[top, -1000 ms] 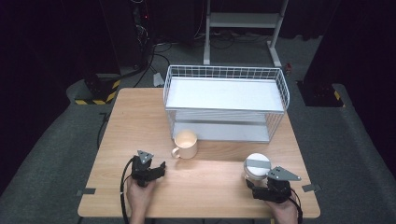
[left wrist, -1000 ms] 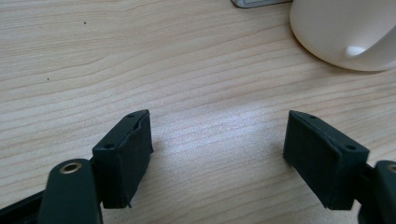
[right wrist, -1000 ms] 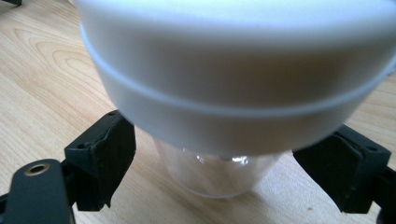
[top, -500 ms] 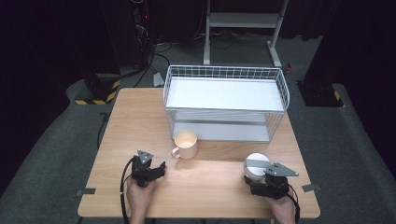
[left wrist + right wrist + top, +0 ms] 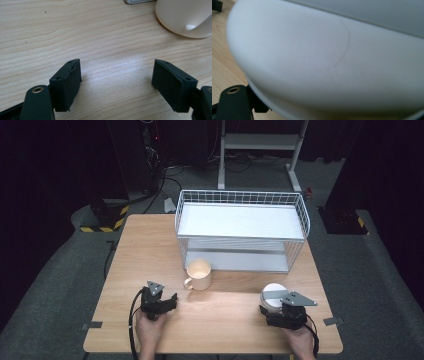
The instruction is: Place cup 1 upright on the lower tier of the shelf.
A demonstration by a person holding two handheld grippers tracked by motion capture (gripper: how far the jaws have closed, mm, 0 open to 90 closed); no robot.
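The right hand-held gripper (image 5: 274, 309) sits at the near right of the table (image 5: 150, 250), pressed up against the white bowl (image 5: 274, 292); whether it grips the bowl I cannot tell. The left hand-held gripper (image 5: 116, 83) gapes wide and empty near the mug (image 5: 198, 274).

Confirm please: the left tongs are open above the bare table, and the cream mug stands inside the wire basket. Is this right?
Not quite. The cream mug stands on the table, just in front of the wire basket, not inside it; the high view shows this. The left tongs are indeed open above bare wood.
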